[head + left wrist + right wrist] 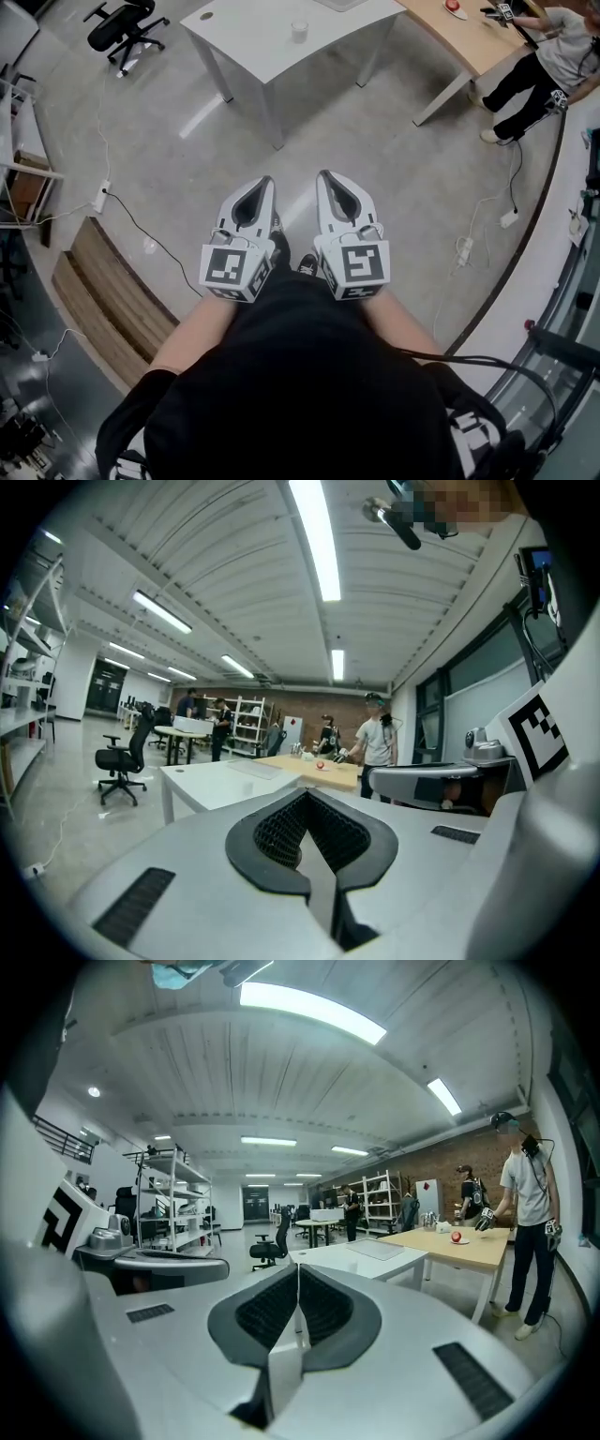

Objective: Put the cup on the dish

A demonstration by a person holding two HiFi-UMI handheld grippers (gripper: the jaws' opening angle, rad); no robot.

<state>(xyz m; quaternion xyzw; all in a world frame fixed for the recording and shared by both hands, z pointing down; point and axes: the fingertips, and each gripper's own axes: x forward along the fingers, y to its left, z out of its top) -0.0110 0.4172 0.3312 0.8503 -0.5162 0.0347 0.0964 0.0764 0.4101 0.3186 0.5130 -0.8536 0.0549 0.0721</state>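
Our black shirt (300,375) fills the bottom of the head view. Past it both forearms hold the left tongs (264,183) and the right tongs (324,176) side by side, pointing to 12 o'clock. Each pair is pressed together with nothing between. What matters is the cup (299,31). It stands upright, long axis vertical, on the white counter (272,42) at 12 o'clock. It is well apart from both tongs across bare grey floor (375,150), almost on the line between them, so we judge the right tongs only slightly nearer. We cannot pick out the dish with certainty. An office chair (127,28) sits at 11 o'clock, while a wooden counter (473,37) and a standing person (544,70) lie at 1 to 2 o'clock.
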